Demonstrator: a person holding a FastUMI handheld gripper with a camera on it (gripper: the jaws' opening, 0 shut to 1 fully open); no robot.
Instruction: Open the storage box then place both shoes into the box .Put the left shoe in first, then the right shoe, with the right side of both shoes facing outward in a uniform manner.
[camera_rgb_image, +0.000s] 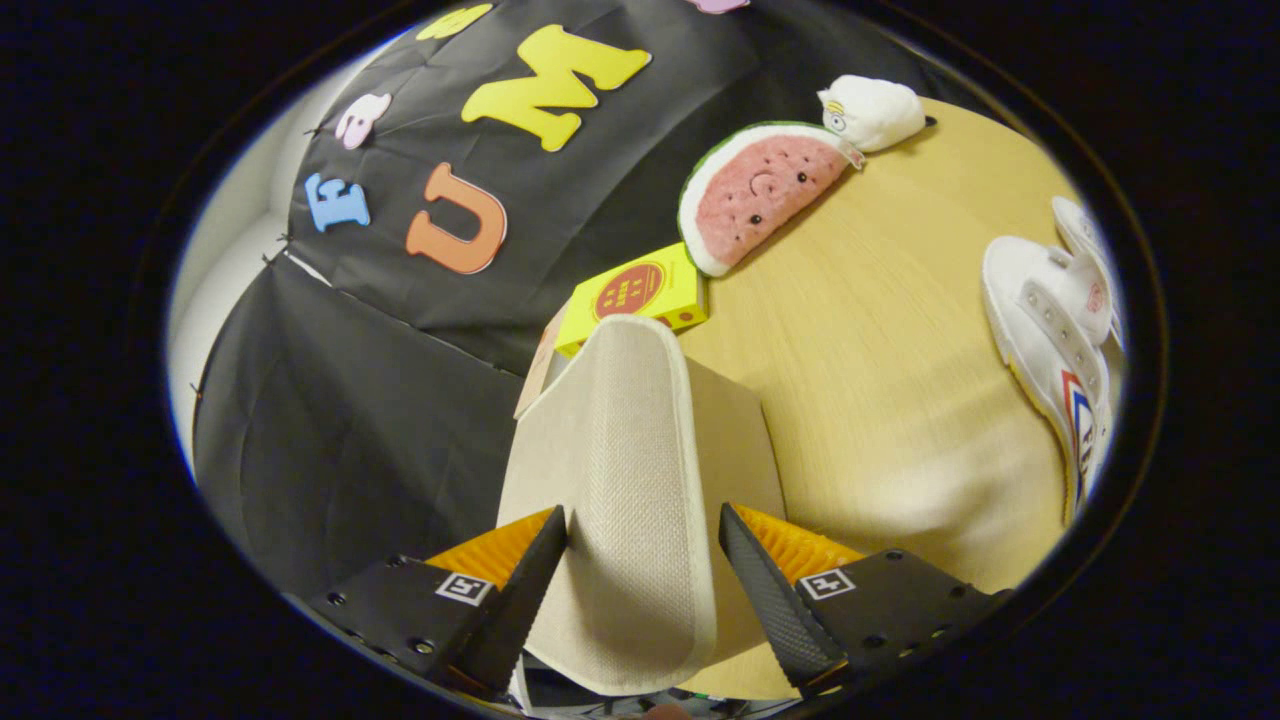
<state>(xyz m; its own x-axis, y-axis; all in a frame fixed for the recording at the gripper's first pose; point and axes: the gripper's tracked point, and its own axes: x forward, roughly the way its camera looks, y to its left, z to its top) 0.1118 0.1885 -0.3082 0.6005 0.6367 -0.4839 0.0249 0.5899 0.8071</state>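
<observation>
Between your gripper (640, 560) fingers stands the storage box (700, 430) lid (630, 470), raised on edge; they flank it, spread, the right one clear of the fabric. Close squarely on the lid, then swing it back fully. Beyond the box to the right lie the shoes (1060, 330) — partly cut off, so left from right is unclear — and the box's inside is hidden.

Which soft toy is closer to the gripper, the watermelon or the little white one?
The watermelon toy. It lies beside the yellow box, while the white toy sits farther beyond it.
</observation>
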